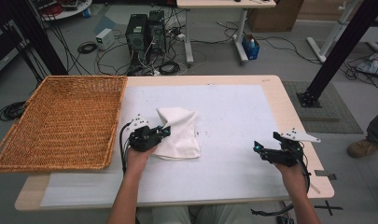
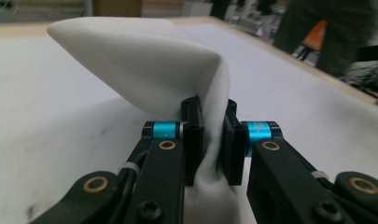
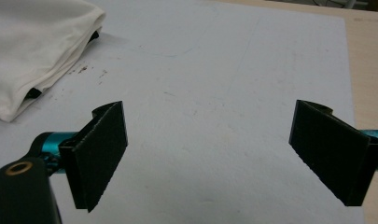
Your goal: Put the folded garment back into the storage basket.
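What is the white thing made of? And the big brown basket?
The white cloth looks like soft woven fabric, maybe cotton: matte, with a fine weave, and it folds and drapes where the left gripper pinches it. The basket looks like woven wicker or rattan: golden-brown strands laced together, with a braided rim.

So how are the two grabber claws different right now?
The left gripper is pinched shut on the white cloth; the right gripper stands wide open with nothing between its pads. The left one is at the cloth's edge; the right one is off to the side over the bare white mat. Both have black jaws and blue fittings.
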Tool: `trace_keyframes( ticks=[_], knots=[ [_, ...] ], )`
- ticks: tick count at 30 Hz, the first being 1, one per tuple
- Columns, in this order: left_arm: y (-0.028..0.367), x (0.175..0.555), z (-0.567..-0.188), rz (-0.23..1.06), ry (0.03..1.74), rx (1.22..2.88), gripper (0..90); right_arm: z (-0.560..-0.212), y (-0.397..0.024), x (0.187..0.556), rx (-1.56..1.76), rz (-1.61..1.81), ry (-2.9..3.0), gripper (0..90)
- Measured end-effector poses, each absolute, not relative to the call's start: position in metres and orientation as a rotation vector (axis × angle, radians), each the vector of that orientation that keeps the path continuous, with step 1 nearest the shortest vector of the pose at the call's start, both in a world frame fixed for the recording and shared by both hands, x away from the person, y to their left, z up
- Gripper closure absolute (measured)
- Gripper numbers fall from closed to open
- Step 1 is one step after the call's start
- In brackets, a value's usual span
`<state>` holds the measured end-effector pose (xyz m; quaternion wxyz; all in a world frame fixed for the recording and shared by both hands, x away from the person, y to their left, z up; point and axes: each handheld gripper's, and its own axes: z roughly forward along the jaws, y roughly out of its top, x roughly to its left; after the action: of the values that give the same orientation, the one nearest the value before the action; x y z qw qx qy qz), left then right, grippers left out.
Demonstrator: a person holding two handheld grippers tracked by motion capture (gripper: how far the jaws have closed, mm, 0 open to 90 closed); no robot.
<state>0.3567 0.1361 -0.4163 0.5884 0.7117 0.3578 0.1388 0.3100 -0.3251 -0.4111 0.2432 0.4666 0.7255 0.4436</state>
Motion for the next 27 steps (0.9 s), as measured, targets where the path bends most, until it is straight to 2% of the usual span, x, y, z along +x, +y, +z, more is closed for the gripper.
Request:
trace_keyframes(
  ticks=[6,12,19,27],
  knots=[
    [0.129,0.352,-0.381,0.324,0.649,1.63,81.9,-0.411,-0.325,0.311,1.283,1.222,1.976,11.0],
    [0.136,0.348,-0.351,0.312,0.555,1.557,81.9,-0.411,-0.328,0.31,1.287,1.225,1.972,11.0],
    [0.16,0.344,-0.316,0.339,0.498,1.454,82.1,-0.408,-0.33,0.308,1.295,1.226,1.96,11.0],
    [0.2,0.338,-0.273,0.41,0.442,1.419,82.1,-0.405,-0.328,0.31,1.292,1.231,1.958,11.0]
  ],
)
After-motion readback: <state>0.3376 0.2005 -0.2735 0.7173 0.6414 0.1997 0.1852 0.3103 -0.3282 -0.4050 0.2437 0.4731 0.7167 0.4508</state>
